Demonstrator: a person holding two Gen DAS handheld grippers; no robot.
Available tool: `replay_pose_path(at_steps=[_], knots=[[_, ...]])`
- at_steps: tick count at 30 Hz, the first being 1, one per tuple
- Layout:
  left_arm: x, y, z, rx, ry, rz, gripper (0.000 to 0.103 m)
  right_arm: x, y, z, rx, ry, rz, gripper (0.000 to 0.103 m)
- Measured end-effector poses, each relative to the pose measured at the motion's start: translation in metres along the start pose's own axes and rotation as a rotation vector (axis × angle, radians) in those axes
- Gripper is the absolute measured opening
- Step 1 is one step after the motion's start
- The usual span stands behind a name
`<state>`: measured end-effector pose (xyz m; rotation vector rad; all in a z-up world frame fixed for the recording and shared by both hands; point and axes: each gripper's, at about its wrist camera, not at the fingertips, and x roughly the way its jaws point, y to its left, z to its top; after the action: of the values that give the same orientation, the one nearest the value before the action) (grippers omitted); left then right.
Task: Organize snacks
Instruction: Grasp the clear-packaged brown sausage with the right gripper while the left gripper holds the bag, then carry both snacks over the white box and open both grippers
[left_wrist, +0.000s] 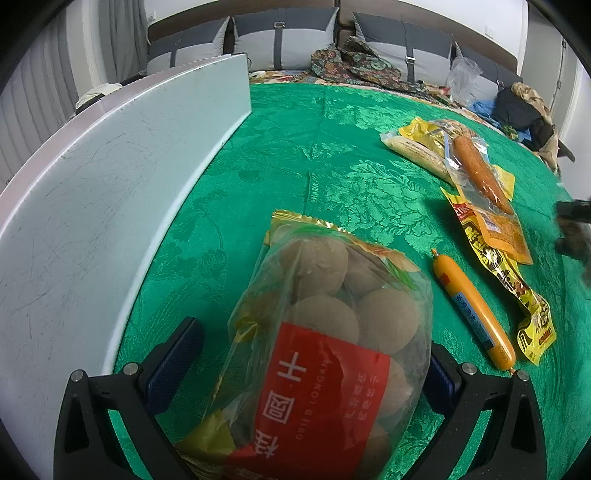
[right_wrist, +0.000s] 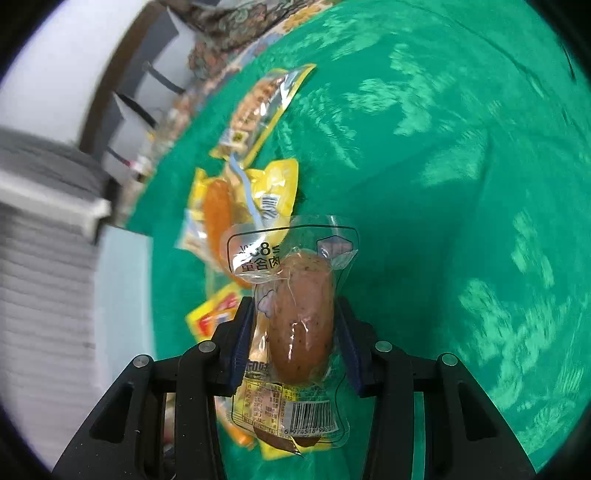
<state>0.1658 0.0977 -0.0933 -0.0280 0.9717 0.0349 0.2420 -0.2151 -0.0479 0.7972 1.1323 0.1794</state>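
Observation:
A clear bag of dried longan with a red label lies between the fingers of my left gripper. Its right pad touches the bag's edge, while green cloth shows between the left pad and the bag, so the jaws stand open around it. In the right wrist view my right gripper is shut on a brown sausage in a clear wrapper, held above the cloth. Both blue pads press the packet's sides.
A pale board stands along the left of the green tablecloth. To the right lie an orange sausage stick, a yellow packet and a wrapped orange sausage. Yellow packets lie under the held sausage. Sofa cushions are behind.

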Motion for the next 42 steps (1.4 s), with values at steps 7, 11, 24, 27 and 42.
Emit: replay_pose_path(at_steps=[7,11,24,27,42], knots=[[-0.014,0.003,0.012,0.029,0.105,-0.11,0.066,-0.051,-0.026,-0.023,-0.003,-0.03,0.07,0.045],[-0.035,0.009,0.01,-0.006,0.089,-0.17,0.06,-0.064,-0.028,-0.038,-0.064,-0.037,0.025,0.045],[-0.193,0.096,0.019,-0.22,-0.112,-0.342,0.06,-0.062,0.155,-0.088,-0.337,0.026,0.248,0.045],[-0.21,0.141,0.027,-0.252,-0.152,-0.257,0.061,-0.045,0.231,-0.11,-0.421,0.083,0.353,0.046],[-0.165,0.269,-0.019,-0.371,-0.096,0.167,0.095,0.069,0.362,-0.198,-0.782,0.08,0.159,0.074]])
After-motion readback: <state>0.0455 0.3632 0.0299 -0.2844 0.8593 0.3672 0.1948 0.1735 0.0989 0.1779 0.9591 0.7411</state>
